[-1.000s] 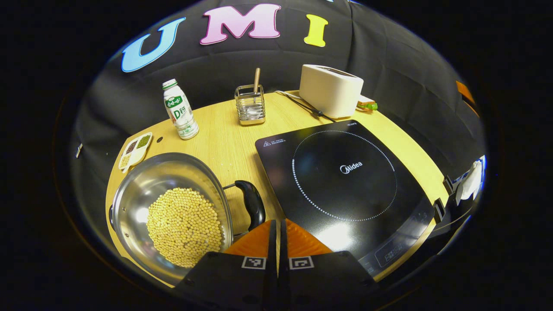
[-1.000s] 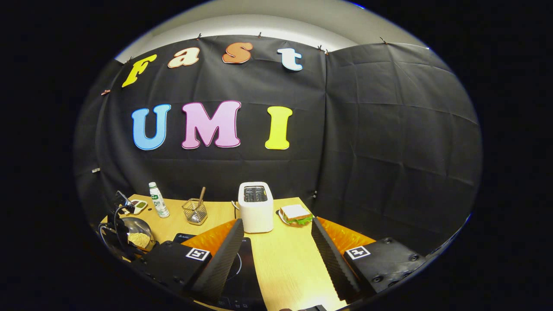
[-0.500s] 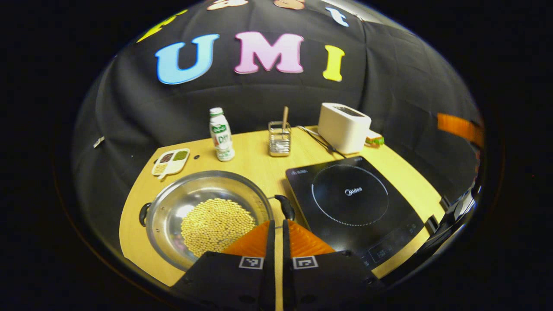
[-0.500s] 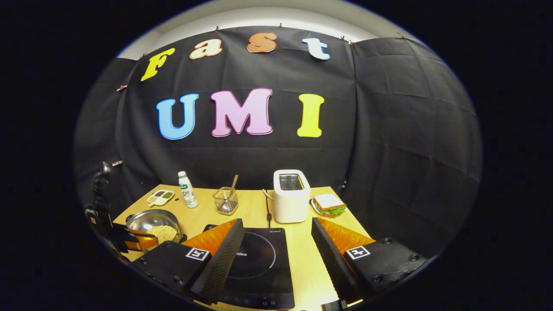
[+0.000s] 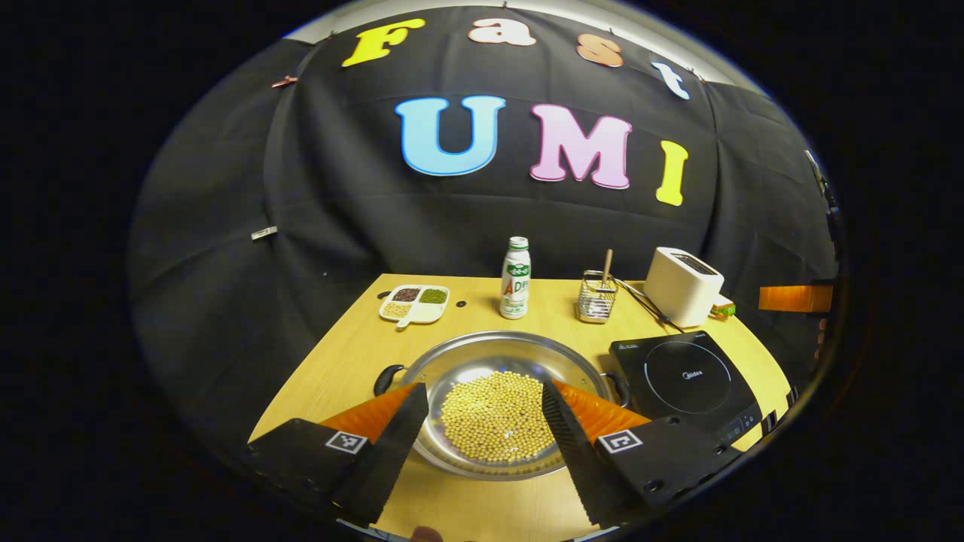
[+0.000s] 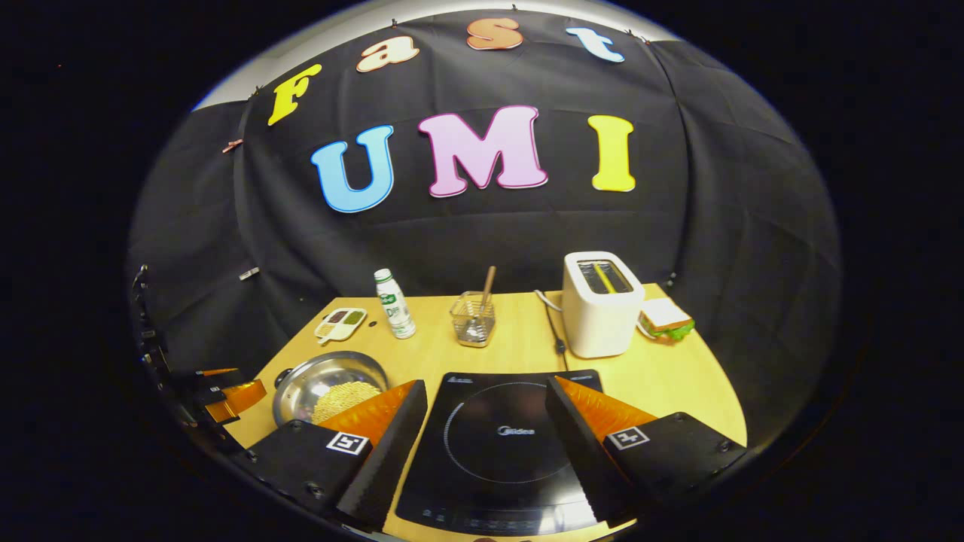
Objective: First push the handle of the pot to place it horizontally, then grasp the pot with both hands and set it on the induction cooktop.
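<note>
Steel pot (image 5: pixel 497 354) of soybeans (image 5: pixel 497 414), its 2 black handles level at left and right, resting on the bench (image 5: pixel 361 346) just left of the induction cooktop (image 5: pixel 681 376); left tool (image 5: pixel 482 421) fingers apart before the pot, right tool (image 6: pixel 486 421) fingers apart above the cooktop.

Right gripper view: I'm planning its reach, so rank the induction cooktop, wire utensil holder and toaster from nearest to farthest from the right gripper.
1. Induction cooktop, directly between the fingers of the right gripper.
2. Toaster, beyond the cooktop, to the right.
3. Wire utensil holder, beyond the cooktop, slightly left; too close to the toaster to call firmly.
</note>
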`<state>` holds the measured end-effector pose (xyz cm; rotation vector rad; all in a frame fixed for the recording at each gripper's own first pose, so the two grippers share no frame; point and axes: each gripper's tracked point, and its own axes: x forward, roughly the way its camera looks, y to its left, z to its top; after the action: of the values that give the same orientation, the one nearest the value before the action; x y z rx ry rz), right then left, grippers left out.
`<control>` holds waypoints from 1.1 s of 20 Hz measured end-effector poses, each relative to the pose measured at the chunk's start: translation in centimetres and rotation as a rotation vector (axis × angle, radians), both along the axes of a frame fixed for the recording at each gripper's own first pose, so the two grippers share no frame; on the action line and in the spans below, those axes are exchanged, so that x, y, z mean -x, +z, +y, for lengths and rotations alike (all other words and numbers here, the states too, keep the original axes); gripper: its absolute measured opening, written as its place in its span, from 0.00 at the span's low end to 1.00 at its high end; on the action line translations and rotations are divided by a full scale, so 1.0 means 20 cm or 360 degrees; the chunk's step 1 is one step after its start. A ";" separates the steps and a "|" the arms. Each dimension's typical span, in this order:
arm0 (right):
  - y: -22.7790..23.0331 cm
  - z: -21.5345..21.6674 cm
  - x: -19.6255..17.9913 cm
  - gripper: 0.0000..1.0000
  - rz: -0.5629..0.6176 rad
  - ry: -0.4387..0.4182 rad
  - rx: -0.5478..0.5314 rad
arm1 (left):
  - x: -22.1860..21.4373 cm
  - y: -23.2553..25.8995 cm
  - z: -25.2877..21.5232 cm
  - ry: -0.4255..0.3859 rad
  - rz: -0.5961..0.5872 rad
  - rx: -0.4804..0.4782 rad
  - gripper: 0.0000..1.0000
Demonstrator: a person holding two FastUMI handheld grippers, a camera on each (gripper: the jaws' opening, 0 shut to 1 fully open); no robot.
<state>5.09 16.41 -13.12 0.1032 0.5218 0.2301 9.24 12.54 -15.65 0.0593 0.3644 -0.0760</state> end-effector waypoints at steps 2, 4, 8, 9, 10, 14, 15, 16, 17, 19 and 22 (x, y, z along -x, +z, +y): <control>-0.06 0.15 -0.01 0.99 0.0086 0.0064 -0.0063 | 0.00 -0.01 0.11 0.0027 0.0003 0.0008 0.95; -0.13 0.30 0.00 0.99 0.0199 0.0136 -0.0123 | -0.01 0.00 0.22 0.0046 0.0000 -0.0015 0.95; -0.28 0.53 -0.01 0.99 0.0367 0.0217 -0.0168 | -0.02 -0.01 0.34 0.0064 -0.0015 -0.0029 0.95; -0.32 0.58 -0.02 0.99 0.0393 0.0235 -0.0157 | -0.02 -0.02 0.36 0.0066 -0.0010 -0.0009 0.95; -0.37 0.61 -0.02 0.99 0.0423 0.0246 -0.0149 | -0.03 -0.04 0.38 0.0074 -0.0001 0.0015 0.95; -0.53 0.68 -0.05 0.99 0.0547 0.0213 -0.0111 | -0.07 -0.11 0.44 0.0086 0.0053 0.0098 0.95; -0.57 0.69 -0.06 0.99 0.0567 0.0201 -0.0096 | -0.10 -0.11 0.46 0.0074 0.0057 0.0083 0.96; -0.60 0.70 -0.06 0.99 0.0592 0.0190 -0.0093 | -0.12 -0.12 0.48 0.0061 0.0056 0.0063 0.95; -0.63 0.72 -0.06 0.99 0.0624 0.0179 -0.0106 | -0.15 -0.12 0.49 0.0048 0.0056 0.0053 0.95; -0.70 0.76 -0.06 0.99 0.0684 0.0146 -0.0141 | -0.21 -0.12 0.51 0.0029 0.0061 0.0067 0.95; -0.82 0.75 -0.07 0.99 0.0759 0.0096 -0.0144 | -0.30 -0.15 0.51 -0.0007 0.0072 0.0055 0.95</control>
<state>6.47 31.51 -29.47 0.2338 0.9898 0.2895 15.28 22.83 -18.71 0.0241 0.4080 -0.0881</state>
